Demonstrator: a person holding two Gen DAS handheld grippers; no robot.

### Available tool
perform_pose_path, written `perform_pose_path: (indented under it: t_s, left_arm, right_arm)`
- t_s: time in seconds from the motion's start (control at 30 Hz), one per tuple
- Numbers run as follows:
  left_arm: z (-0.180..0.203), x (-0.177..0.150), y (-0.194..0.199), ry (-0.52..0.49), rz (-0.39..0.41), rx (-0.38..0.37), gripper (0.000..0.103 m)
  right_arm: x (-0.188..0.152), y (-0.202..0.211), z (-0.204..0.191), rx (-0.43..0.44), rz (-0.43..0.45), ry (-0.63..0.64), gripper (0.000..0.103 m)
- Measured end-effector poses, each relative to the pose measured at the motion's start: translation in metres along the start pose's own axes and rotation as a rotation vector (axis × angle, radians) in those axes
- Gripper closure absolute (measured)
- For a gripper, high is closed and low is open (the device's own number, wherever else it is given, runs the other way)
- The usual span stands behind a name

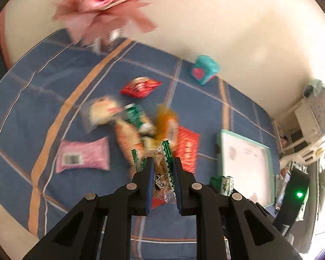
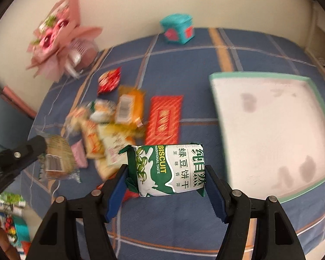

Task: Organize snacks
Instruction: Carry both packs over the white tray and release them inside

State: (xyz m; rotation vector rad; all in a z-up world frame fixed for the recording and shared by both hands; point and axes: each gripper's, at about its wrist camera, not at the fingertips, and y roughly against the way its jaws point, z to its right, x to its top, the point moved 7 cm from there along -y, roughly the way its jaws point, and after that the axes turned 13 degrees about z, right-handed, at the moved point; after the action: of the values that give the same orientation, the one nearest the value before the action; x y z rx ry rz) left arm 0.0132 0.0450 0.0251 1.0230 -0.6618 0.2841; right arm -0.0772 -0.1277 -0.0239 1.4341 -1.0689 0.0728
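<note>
The left hand-held gripper is closed on a clear-wrapped snack with green zigzag edges, pinched between its blue pads and held above the blue checked cloth that covers the table. In the right wrist view the same packet shows at 9 o'clock, brown inside with a barcode label, at the tip of the left gripper's black finger.

The right hand-held gripper is closed on a green and white biscuit packet, gripped across its short ends and lying sideways between the fingers. It hangs over the cloth just left of a shallow tray with a mint-green rim, which fills the 3 o'clock side of that view. In the left wrist view the biscuit packet peeks out at 4 o'clock, in front of the tray.

The loose snacks lie in a blurred heap toward 10 o'clock from the right gripper. A flat red packet lies just right of the heap, at 12 o'clock from the biscuit packet; a smaller red packet lies beyond the heap. A pink packet sits at 9 o'clock in the left view.

At the far edge, a teal box stands against the wall, and a pink bouquet leans at 10 o'clock.
</note>
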Motion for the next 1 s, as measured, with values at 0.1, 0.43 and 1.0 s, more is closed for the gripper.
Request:
perform_pose_path:
  t_s: [0.1, 0.43, 1.0]
  left_arm:
    - [0.032, 0.007, -0.009, -0.047, -0.002, -0.034, 0.086]
    - [0.136, 0.001, -0.054, -0.179, -0.032, -0.155, 0.086]
    - [0.218, -0.031, -0.164, -0.259, -0.113, -0.266, 0.085]
  right_arm:
    - [0.009, 0.000, 0.028, -0.058, 0.017, -0.053, 0.032]
    - [0.028, -0.005, 0.119, -0.221, 0.038, -0.188, 0.032]
    - [0.057, -0.042, 0.215, -0.389, 0.055, -0.247, 0.032]
